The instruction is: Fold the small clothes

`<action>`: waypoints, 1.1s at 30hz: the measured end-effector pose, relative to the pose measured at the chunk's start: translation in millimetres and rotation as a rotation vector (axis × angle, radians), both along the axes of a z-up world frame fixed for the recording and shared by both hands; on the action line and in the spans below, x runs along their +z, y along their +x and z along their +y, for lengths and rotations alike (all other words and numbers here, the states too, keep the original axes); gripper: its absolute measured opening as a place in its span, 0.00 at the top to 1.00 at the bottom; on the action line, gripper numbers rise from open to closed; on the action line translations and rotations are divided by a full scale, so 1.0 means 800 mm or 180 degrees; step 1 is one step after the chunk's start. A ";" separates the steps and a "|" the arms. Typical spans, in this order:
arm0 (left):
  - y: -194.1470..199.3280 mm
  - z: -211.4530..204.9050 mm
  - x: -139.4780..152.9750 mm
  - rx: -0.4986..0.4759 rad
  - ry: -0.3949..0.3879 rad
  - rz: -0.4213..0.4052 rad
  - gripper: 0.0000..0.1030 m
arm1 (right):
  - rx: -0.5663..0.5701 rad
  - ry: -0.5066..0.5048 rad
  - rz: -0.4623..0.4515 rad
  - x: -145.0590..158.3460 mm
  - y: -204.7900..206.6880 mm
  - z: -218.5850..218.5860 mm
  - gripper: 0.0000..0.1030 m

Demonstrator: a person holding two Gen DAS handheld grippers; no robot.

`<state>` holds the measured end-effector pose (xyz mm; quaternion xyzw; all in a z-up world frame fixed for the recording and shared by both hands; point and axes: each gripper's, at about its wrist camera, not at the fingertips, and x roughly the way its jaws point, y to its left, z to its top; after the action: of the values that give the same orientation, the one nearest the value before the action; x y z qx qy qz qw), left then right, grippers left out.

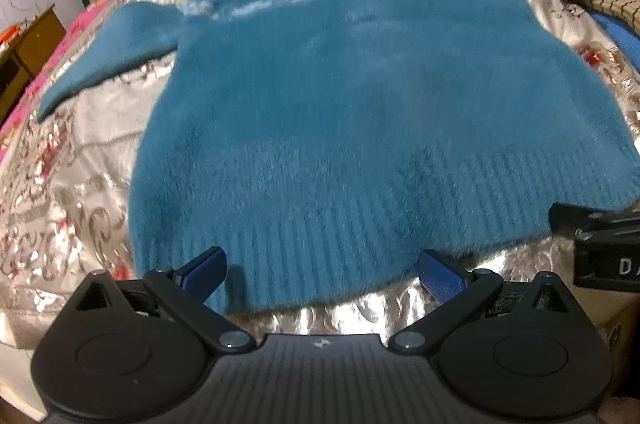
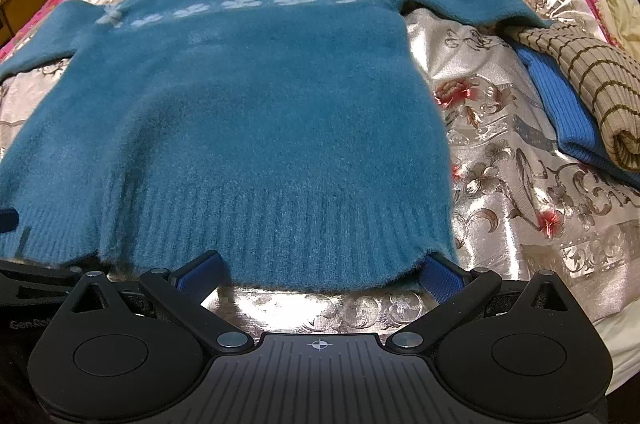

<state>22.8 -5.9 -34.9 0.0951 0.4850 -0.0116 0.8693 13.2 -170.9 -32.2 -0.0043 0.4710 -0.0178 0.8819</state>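
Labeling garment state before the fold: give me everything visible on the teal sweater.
The teal sweater is a fuzzy knit, spread flat and unfolded on the silvery floral bedspread, ribbed hem nearest the cameras, neckline far. A row of white flower motifs crosses the chest. Both sleeves are spread outward; one sleeve end reaches the striped beige garment. The left gripper and right gripper are open at the hem, not clamped on it.

a teal sweater [image 1: 340, 103] lies flat on a silver floral bedspread [image 1: 72, 191]. the left gripper [image 1: 322, 274] spreads wide at the ribbed hem; the right gripper [image 1: 600, 236] sits at the hem's right corner.
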 end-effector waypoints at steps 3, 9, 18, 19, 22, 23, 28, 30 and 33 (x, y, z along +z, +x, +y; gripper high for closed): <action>0.000 0.002 -0.002 0.0018 -0.0025 0.0030 0.00 | -0.0003 0.0015 0.0001 0.000 0.000 -0.001 0.00; -0.003 0.001 -0.006 -0.0001 0.0017 0.0060 0.00 | -0.0001 0.0055 0.0004 0.001 0.001 -0.004 0.00; -0.005 0.003 -0.008 0.0019 0.0025 0.0104 0.00 | -0.0010 0.0154 -0.0082 0.011 0.003 -0.013 0.00; -0.004 0.003 -0.006 0.0021 0.0016 0.0110 0.00 | -0.0016 0.0186 -0.0113 0.015 0.004 -0.016 0.00; -0.004 0.006 0.001 -0.0010 -0.0064 0.0109 0.00 | -0.0029 0.0323 -0.0198 0.027 0.011 -0.030 0.01; -0.005 0.006 0.006 -0.0017 -0.0083 0.0068 0.00 | -0.0032 0.0371 -0.0221 0.032 0.014 -0.035 0.01; -0.010 0.004 0.035 -0.0094 -0.0016 -0.0211 0.00 | 0.0003 0.0699 -0.0328 0.056 0.031 -0.062 0.04; -0.006 0.005 0.045 -0.0104 -0.0066 -0.0255 0.00 | 0.0054 0.0754 -0.0363 0.062 0.035 -0.065 0.04; 0.002 0.006 0.057 -0.0133 -0.0126 -0.0274 0.00 | 0.0248 0.0734 -0.0306 0.064 0.035 -0.061 0.04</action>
<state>24.2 -0.7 10.4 0.0885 0.4448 -0.0352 0.8906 41.0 -219.8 19.3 0.0798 0.4266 0.0705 0.8982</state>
